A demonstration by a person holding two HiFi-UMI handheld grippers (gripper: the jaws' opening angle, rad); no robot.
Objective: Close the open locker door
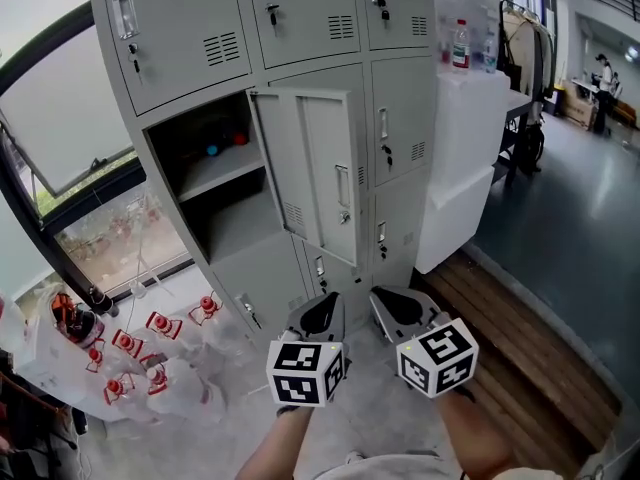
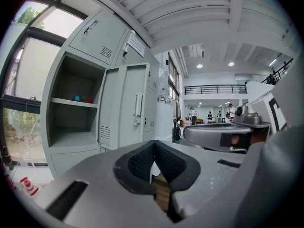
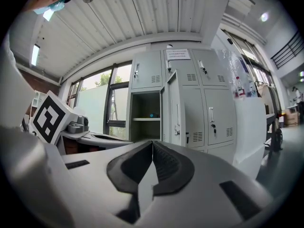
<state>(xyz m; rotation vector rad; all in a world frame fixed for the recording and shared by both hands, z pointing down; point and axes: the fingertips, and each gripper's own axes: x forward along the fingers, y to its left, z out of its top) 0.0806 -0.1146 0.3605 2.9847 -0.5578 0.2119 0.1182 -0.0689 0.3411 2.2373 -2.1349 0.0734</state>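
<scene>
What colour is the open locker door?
The open locker door is light grey; the head view shows it best.

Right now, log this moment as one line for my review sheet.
locker door: open, untouched | left tongs: shut, empty | right tongs: shut, empty | position: both short of door

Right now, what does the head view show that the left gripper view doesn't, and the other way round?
Only the head view: the marker cube on the left gripper. Only the left gripper view: the ribbed ceiling and a balcony railing far down the hall. Both: the open locker door, with a blue item and a red item on the shelf inside.
</scene>
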